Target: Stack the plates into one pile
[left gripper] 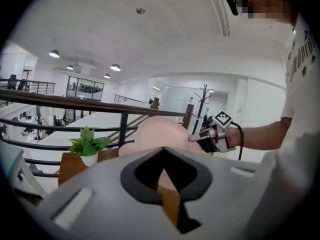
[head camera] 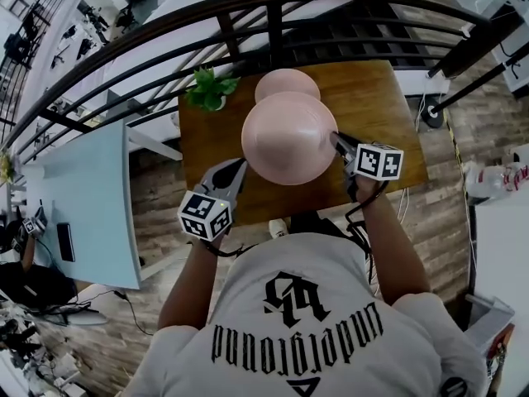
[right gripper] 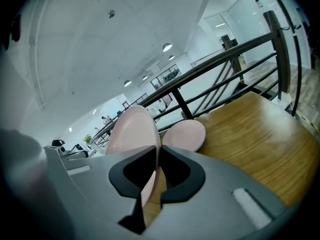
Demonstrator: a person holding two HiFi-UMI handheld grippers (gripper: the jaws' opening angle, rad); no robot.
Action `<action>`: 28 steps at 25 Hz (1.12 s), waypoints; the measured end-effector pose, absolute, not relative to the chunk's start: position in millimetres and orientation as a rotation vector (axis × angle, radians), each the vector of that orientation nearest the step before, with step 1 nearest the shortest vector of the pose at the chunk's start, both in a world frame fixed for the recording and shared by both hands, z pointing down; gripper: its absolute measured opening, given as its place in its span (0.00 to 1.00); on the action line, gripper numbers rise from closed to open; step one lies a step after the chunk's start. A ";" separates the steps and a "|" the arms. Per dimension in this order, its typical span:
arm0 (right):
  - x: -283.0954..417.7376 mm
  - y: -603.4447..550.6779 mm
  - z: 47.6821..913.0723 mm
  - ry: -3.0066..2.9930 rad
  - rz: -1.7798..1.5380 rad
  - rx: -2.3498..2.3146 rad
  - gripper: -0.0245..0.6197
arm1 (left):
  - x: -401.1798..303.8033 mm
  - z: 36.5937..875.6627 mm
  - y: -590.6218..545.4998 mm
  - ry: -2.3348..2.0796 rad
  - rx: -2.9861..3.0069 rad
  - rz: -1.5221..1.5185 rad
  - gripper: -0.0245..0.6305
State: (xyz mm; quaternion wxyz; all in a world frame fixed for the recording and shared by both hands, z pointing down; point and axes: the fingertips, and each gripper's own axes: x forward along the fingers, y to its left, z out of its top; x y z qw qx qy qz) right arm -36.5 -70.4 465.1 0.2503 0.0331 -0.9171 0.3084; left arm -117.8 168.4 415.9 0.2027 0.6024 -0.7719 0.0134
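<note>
A large pink plate (head camera: 289, 137) hangs tilted above the wooden table (head camera: 388, 122). My right gripper (head camera: 334, 137) is shut on its right rim, and in the right gripper view that rim (right gripper: 150, 184) runs between the jaws. A second pink plate (head camera: 287, 83) lies flat on the table just behind it, also showing in the right gripper view (right gripper: 185, 135). My left gripper (head camera: 241, 165) sits at the raised plate's near-left rim. Its tips meet in the left gripper view (left gripper: 162, 150). Whether they touch the plate (left gripper: 160, 131) I cannot tell.
A small potted plant (head camera: 211, 89) stands on the table's back left corner. A black metal railing (head camera: 273, 23) curves close behind the table. A pale blue desk (head camera: 91, 205) stands to the left and a white counter (head camera: 504, 271) to the right.
</note>
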 end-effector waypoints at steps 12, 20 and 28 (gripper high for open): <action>-62.9 -97.6 499.2 -2.416 0.863 0.071 0.09 | -146.2 447.0 140.6 -2.125 1.613 0.023 0.11; -88.2 -144.5 523.3 -2.328 0.890 0.073 0.09 | -178.3 455.7 91.4 -2.118 1.554 0.019 0.11; -128.2 -181.2 552.0 -2.269 0.912 0.080 0.09 | -217.1 481.0 62.3 -2.090 1.489 0.009 0.11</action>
